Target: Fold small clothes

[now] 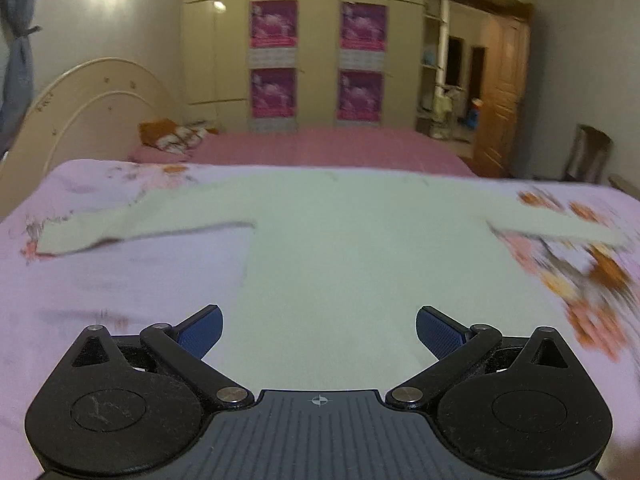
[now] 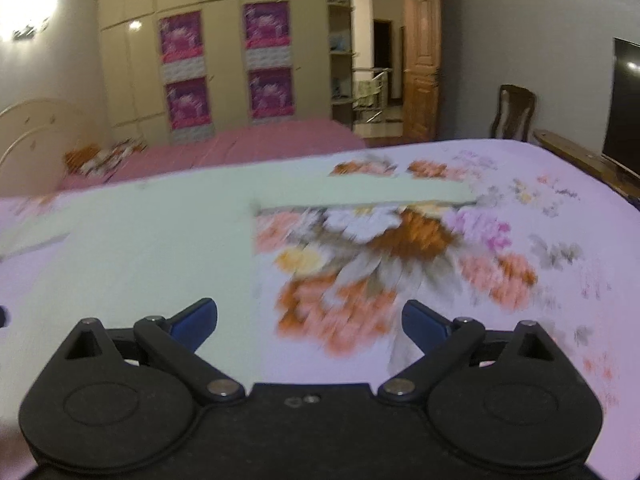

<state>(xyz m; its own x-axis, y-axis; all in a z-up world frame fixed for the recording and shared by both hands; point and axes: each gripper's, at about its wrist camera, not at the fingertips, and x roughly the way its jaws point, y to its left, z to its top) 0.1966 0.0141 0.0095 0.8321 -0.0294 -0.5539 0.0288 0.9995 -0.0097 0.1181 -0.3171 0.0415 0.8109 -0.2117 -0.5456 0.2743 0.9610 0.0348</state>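
Hovering Claws Over a Spread Shirt

Shelving stood in an open beige alcove beside the doorway, holding small pale items too blurred to identify. A tall cream wardrobe with four magenta-and-purple posters filled the far wall, next to a carved brown wooden door. A second bed with a plain pink cover and a curved cream headboard lay behind the work surface, with an orange-and-white patterned bundle near its head. A dark wooden chair stood near the door, and a black flat television screen sat on a low brown cabinet at the right in the right wrist view.

The work surface was a bed covered in a lilac sheet printed with orange, pink and white flowers.

A pale mint-green long-sleeved shirt lay flat on that sheet, both sleeves stretched out sideways and its body running toward the cameras. The cloth looked smooth and unfolded.

The left claw, black with blue pads, hung released above the shirt's near end, jaws spread wide and gripping nothing. The right claw was likewise released and empty, positioned over the shirt's right side edge, its left finger above the green cloth and its right finger above the flowered sheet.
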